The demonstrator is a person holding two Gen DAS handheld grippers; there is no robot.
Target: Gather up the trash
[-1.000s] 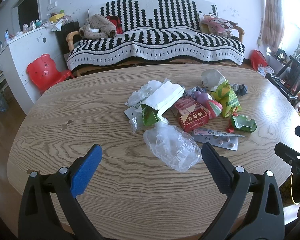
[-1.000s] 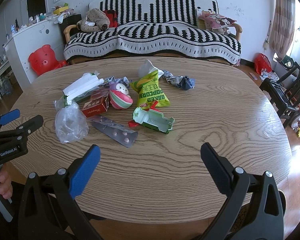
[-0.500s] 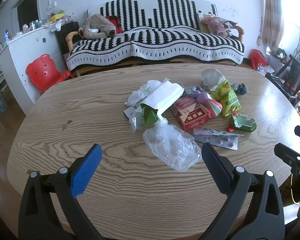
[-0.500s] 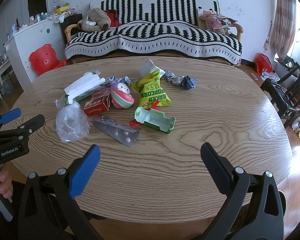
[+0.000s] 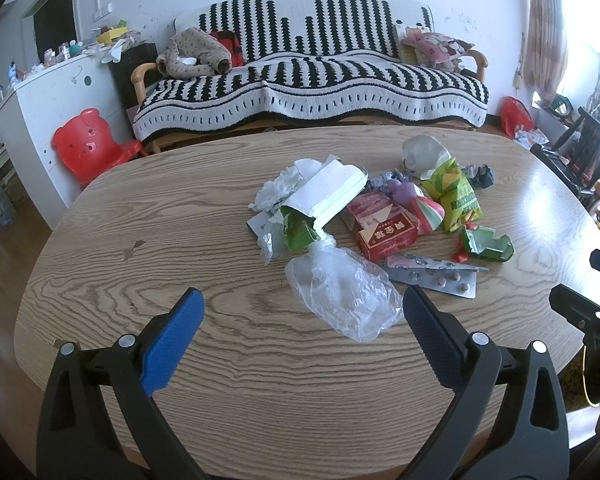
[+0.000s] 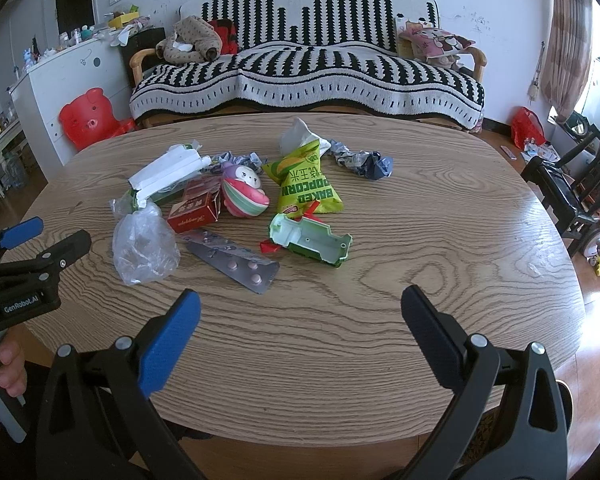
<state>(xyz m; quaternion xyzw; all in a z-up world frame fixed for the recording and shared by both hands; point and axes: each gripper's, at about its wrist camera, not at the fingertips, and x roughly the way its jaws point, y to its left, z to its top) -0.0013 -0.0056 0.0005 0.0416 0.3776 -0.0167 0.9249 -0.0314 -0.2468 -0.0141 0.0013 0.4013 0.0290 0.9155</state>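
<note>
A heap of trash lies in the middle of the oval wooden table (image 5: 148, 280): a clear plastic bag (image 5: 344, 292) (image 6: 144, 246), a red carton (image 5: 384, 232) (image 6: 198, 208), a silver pill blister (image 5: 436, 274) (image 6: 236, 260), a green plastic piece (image 6: 312, 240), a yellow-green popcorn bag (image 6: 306, 180), a striped egg toy (image 6: 244, 196), a white box (image 5: 328, 194) and crumpled paper (image 6: 364, 160). My left gripper (image 5: 302, 320) is open and empty, just short of the plastic bag. My right gripper (image 6: 300, 320) is open and empty, short of the blister and green piece.
A sofa with a black-and-white striped cover (image 5: 312, 80) stands behind the table. A red bear-shaped chair (image 5: 88, 144) and a white cabinet (image 5: 48, 96) are at the left. Dark chairs (image 6: 568, 188) stand at the right.
Both grippers have edged slightly forward toward the trash. Nothing on the table has moved.
</note>
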